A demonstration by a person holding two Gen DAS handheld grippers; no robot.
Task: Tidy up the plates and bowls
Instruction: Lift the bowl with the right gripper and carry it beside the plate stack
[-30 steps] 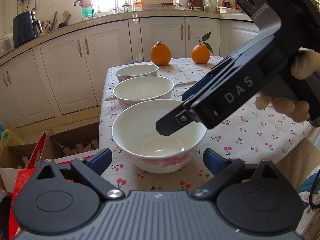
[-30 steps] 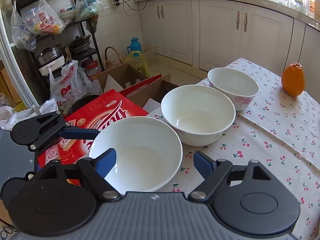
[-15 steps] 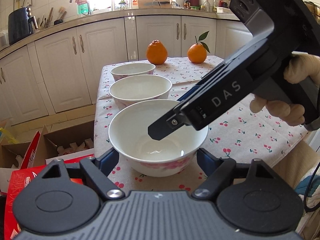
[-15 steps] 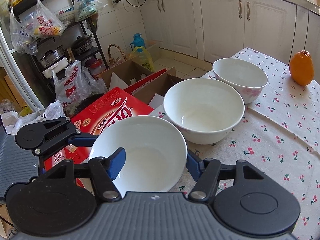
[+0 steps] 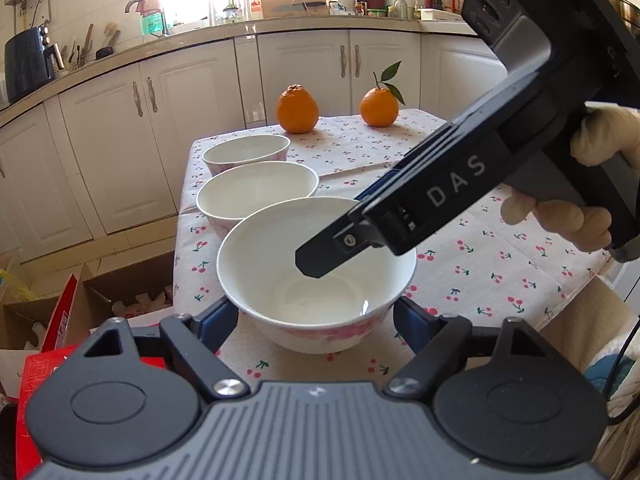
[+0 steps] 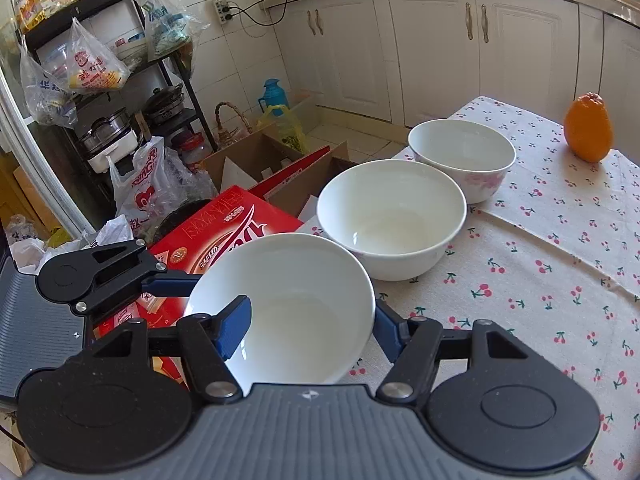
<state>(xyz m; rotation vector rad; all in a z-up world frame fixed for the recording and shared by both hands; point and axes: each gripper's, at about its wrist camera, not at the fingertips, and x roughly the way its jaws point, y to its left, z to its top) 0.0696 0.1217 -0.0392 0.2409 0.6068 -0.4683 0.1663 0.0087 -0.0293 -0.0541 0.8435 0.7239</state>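
Note:
Three white bowls stand in a row on the cherry-print tablecloth. The near bowl is at the table's corner, with the middle bowl and the far bowl behind it. My left gripper is open, its fingers at either side of the near bowl's base. My right gripper is open over the same bowl, its left finger inside the rim and its right finger outside the wall. The right gripper's body shows in the left wrist view.
Two oranges sit at the table's far end. Beside the table's left edge on the floor are a red carton, open cardboard boxes and plastic bags. White cabinets line the wall.
Both grippers have moved in on the near bowl. The left fingers now flank its base, and the right gripper's left finger has come over the rim into the bowl.

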